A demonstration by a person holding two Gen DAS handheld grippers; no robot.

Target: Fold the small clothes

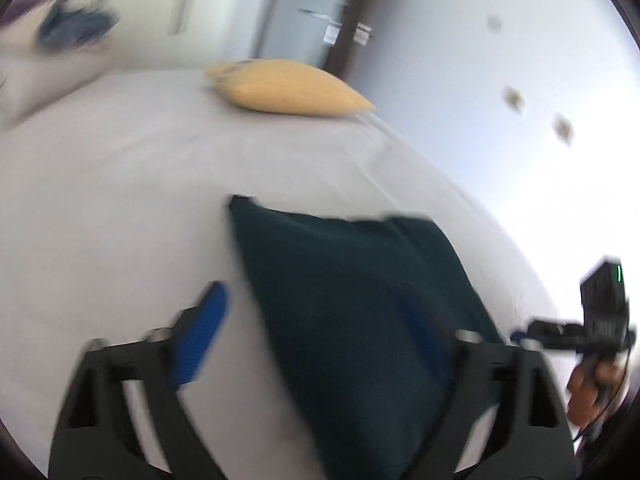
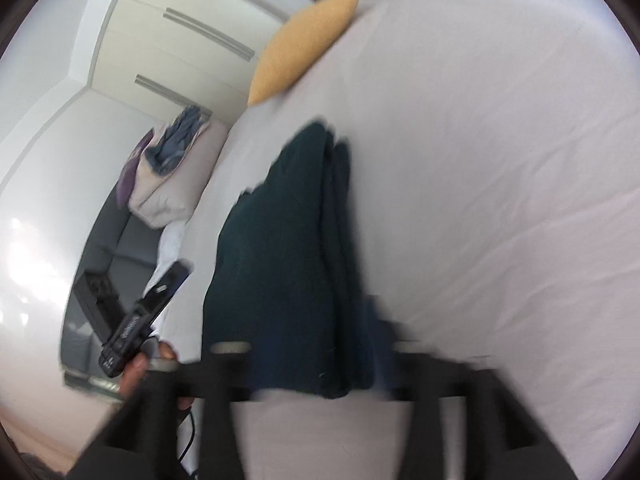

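A dark teal garment (image 1: 352, 300) lies folded into a compact stack on the white bed sheet (image 1: 120, 200). My left gripper (image 1: 316, 340) is open, its blue-padded fingers (image 1: 204, 336) straddling the garment's near end, above it. In the right wrist view the same garment (image 2: 288, 248) shows as a layered stack. My right gripper (image 2: 312, 364) is blurred by motion at the garment's near edge; its fingers seem spread wide. The other gripper's body (image 2: 140, 320) shows at the left in a hand.
A yellow pillow (image 1: 288, 88) lies at the far end of the bed, also in the right wrist view (image 2: 304, 44). A heap of blue and purple clothes (image 2: 168, 152) sits on a cushion beside the bed. White wardrobe doors (image 2: 168, 40) stand behind.
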